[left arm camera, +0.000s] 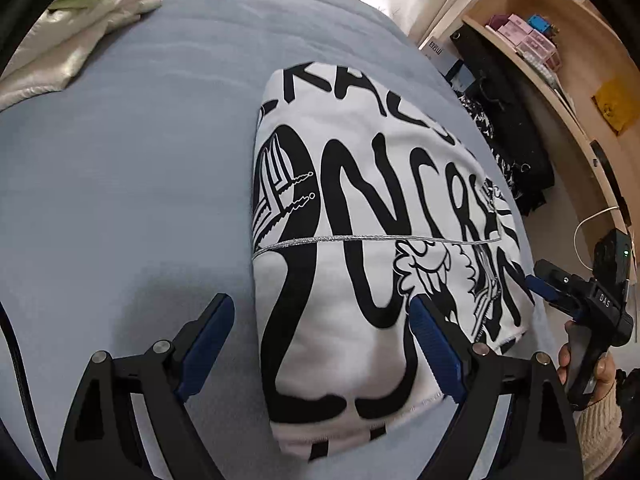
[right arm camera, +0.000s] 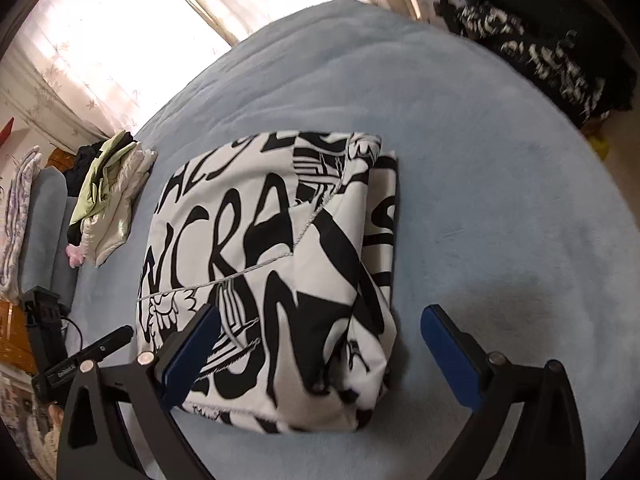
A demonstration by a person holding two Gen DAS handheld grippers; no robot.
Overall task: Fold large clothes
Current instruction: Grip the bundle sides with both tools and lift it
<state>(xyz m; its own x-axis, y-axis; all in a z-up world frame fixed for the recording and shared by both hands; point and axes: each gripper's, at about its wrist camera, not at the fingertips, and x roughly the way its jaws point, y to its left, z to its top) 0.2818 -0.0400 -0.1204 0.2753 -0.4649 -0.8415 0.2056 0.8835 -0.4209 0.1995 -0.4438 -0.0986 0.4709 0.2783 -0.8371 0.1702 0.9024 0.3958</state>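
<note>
A white garment with bold black lettering (left arm camera: pixel 360 240) lies folded into a thick rectangle on the pale blue bed cover (left arm camera: pixel 140 160). It also shows in the right wrist view (right arm camera: pixel 272 248). My left gripper (left arm camera: pixel 322 344) is open above the garment's near left edge, holding nothing. My right gripper (right arm camera: pixel 320 356) is open above the garment's near right corner, also empty. The right gripper shows in the left wrist view (left arm camera: pixel 552 284) at the garment's right edge. The left gripper shows in the right wrist view (right arm camera: pixel 96 350) at far left.
A pile of cream and green clothes (left arm camera: pixel 80 20) lies at the far left of the bed (right arm camera: pixel 108 200). A black patterned garment (right arm camera: pixel 540 48) lies at the far right edge. Wooden shelves (left arm camera: pixel 560 60) with boxes stand right of the bed. A curtained window (right arm camera: pixel 120 40) is behind.
</note>
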